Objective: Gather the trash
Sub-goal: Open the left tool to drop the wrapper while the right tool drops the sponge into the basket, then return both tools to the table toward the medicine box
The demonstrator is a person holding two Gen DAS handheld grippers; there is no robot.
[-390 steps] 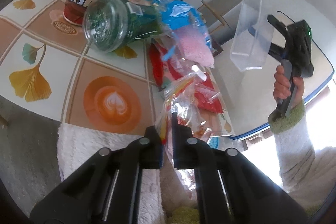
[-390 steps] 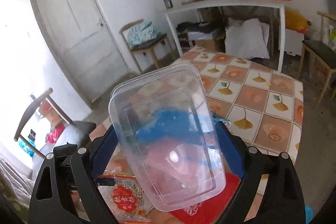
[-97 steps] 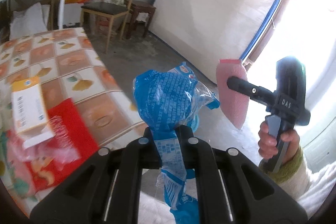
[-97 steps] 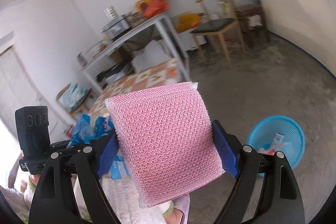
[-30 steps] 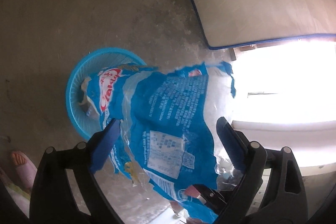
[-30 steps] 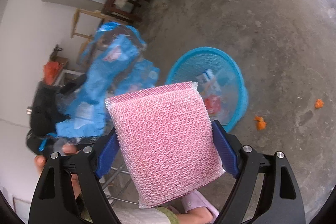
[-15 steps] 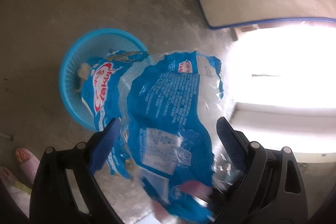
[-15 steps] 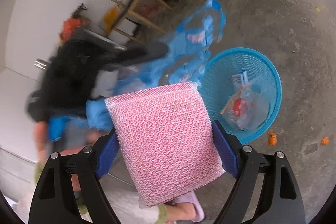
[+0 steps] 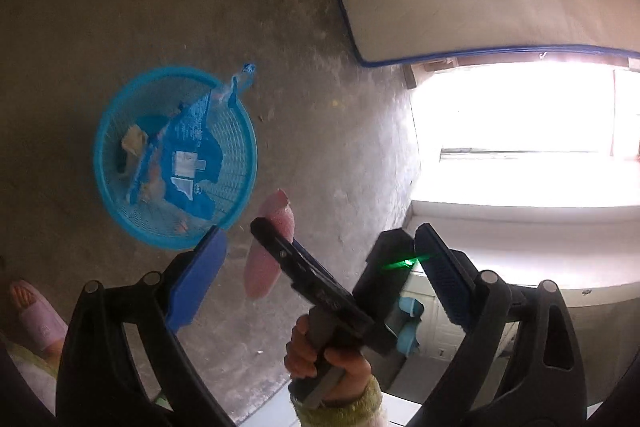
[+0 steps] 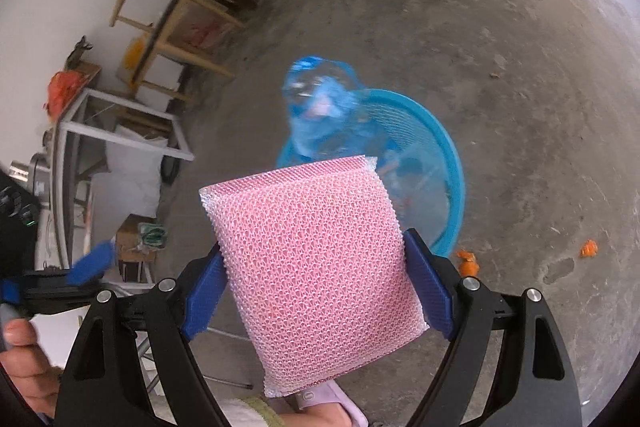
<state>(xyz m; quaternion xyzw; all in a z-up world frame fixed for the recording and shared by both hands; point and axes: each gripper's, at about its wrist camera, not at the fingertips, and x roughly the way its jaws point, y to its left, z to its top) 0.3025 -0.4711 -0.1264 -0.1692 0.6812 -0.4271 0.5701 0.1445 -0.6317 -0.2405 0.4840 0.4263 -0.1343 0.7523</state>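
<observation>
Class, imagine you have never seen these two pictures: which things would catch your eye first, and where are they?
The pink sponge fills the middle of the right wrist view, clamped in the right gripper. Beyond it on the concrete floor stands the blue basket, with a blue wrapper in it. The left gripper is open and holds nothing.

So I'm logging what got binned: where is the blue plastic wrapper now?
In the left wrist view the blue plastic wrapper lies in the round blue mesh basket on the concrete floor, left of the pink sponge.
</observation>
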